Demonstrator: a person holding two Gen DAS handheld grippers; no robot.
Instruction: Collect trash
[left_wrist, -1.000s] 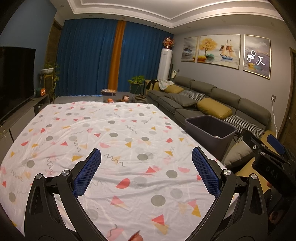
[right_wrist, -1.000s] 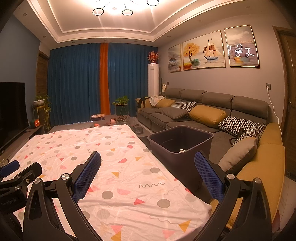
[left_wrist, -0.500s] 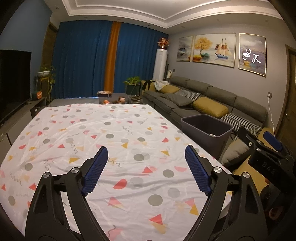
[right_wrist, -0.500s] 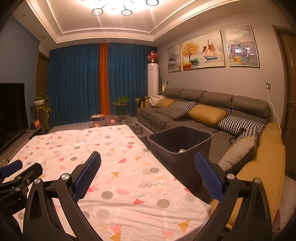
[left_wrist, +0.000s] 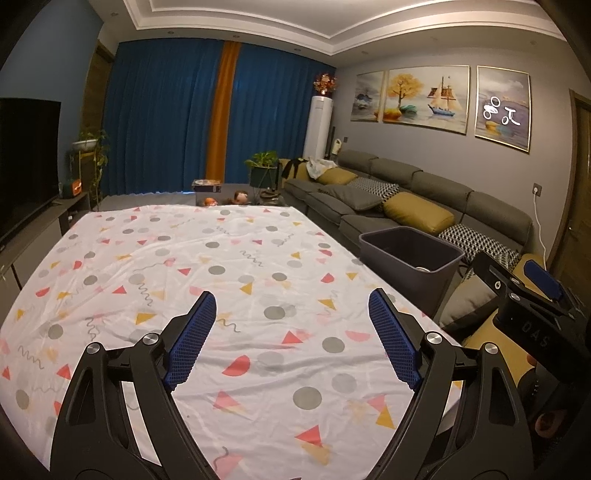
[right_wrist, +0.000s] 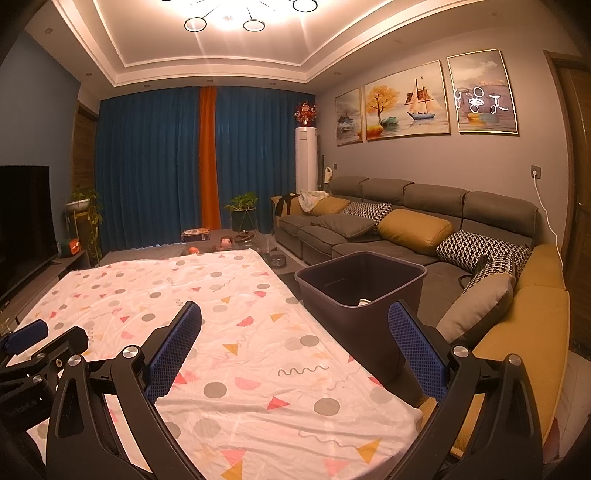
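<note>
A dark grey bin (right_wrist: 360, 291) stands on the floor by the table's right edge, with something pale (right_wrist: 364, 302) at its bottom; it also shows in the left wrist view (left_wrist: 410, 254). My left gripper (left_wrist: 291, 332) is open and empty above the patterned tablecloth (left_wrist: 221, 266). My right gripper (right_wrist: 295, 336) is open and empty, over the table's right edge near the bin. I see no trash on the cloth. The right gripper's body (left_wrist: 532, 306) shows at the right of the left wrist view.
A grey sofa (right_wrist: 406, 221) with yellow and patterned cushions runs along the right wall behind the bin. A TV (left_wrist: 26, 158) on a low cabinet lines the left side. Small items (left_wrist: 225, 199) and a plant (left_wrist: 264, 166) sit past the table's far end.
The left gripper has lifted and drawn back a little, and its jaws have narrowed slightly but stay open. The right gripper has hardly moved.
</note>
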